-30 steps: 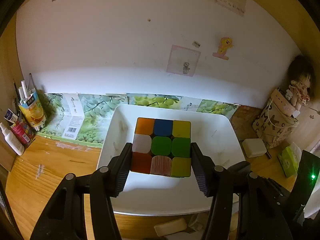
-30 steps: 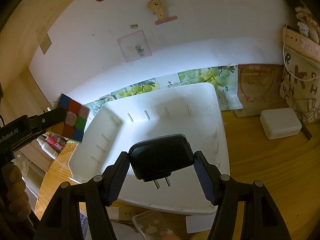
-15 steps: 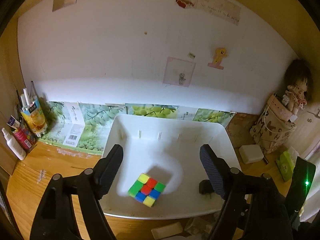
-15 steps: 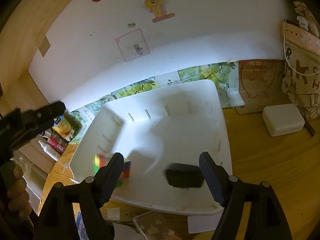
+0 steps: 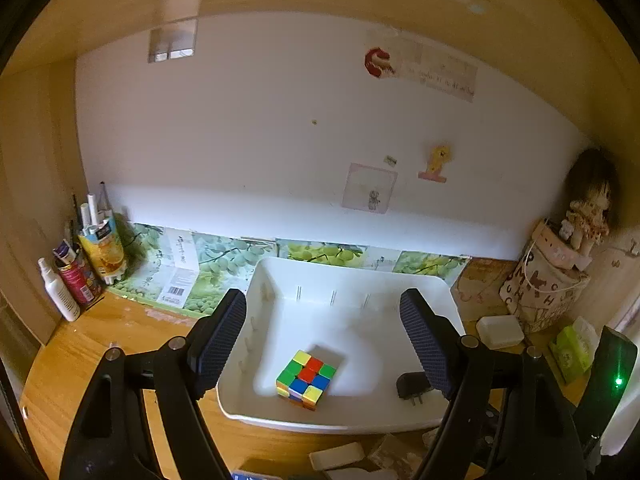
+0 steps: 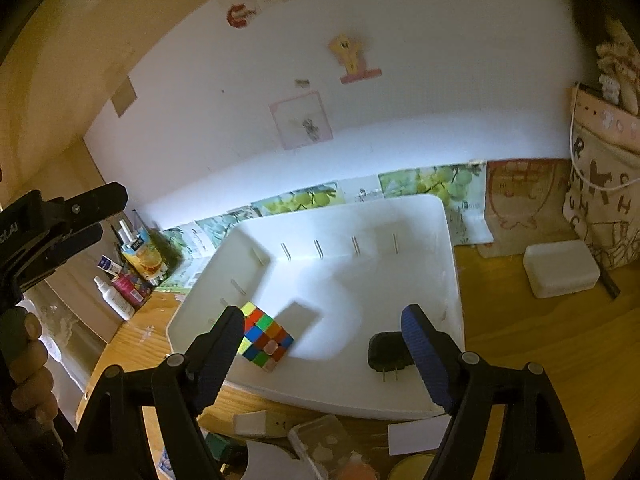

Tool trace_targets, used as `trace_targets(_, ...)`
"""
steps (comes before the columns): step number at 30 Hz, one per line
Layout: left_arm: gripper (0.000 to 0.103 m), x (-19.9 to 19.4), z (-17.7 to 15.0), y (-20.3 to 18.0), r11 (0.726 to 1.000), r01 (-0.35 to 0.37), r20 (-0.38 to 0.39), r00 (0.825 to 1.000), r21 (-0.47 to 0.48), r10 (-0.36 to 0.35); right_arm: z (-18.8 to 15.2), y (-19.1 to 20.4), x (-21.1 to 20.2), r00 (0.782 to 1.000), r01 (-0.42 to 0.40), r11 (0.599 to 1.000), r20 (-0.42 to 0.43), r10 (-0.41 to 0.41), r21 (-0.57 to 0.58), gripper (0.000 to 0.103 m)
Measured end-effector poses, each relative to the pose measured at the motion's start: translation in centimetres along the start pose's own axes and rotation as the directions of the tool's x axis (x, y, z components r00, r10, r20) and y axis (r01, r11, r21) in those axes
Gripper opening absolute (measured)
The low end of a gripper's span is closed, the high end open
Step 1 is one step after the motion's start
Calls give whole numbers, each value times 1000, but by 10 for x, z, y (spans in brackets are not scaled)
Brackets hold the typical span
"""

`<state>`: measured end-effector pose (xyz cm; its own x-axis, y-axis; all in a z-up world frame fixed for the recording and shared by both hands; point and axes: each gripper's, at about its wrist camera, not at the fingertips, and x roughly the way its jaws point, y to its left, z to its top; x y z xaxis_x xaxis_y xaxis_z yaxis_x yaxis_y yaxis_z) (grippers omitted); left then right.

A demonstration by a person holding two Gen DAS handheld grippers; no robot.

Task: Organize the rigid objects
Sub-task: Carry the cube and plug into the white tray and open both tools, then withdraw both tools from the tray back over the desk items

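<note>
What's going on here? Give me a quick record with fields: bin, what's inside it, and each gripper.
bin: white bin on the wooden desk
contents: puzzle cube near the front; black plug adapter to its right, apart from it
left gripper: open, empty, above the bin
right gripper: jaws opening, nothing held

The wooden table (image 5: 100, 344) carries a white tray (image 5: 360, 426) near the wall. A small white box (image 5: 500, 331) lies right of the tray, and bottles (image 5: 60, 292) stand in the far left corner
</note>
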<state>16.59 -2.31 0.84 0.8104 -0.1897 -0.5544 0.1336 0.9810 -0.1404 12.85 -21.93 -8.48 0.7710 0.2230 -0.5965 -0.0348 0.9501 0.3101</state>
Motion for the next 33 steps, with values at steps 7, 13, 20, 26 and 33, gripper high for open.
trace_targets(7,86,-25,-6,10,998,-30,14,999,-53,30,-1,7,-23,999,-7,1000,44,8,-11,81)
trace_targets(13,86,-38,-14,20,993,-91,-5,996,-72,91,-6,13,-42,997,-14,1000,75,15,-8,81)
trace_targets(20,86,-50,-26,33,989,-102,-35,994,-104,99,-19,20,-62,996,-5,1000,89,6,-10,81)
trace_targets(26,86,-60,-35,44,988,-101,-65,993,-117,94,-34,27,-75,997,8,1000,83,-8,0,81)
trace_targets(33,86,-74,-45,61,989,-80,-81,994,-123,71,-52,39,-88,997,31,999,76,-33,36,81)
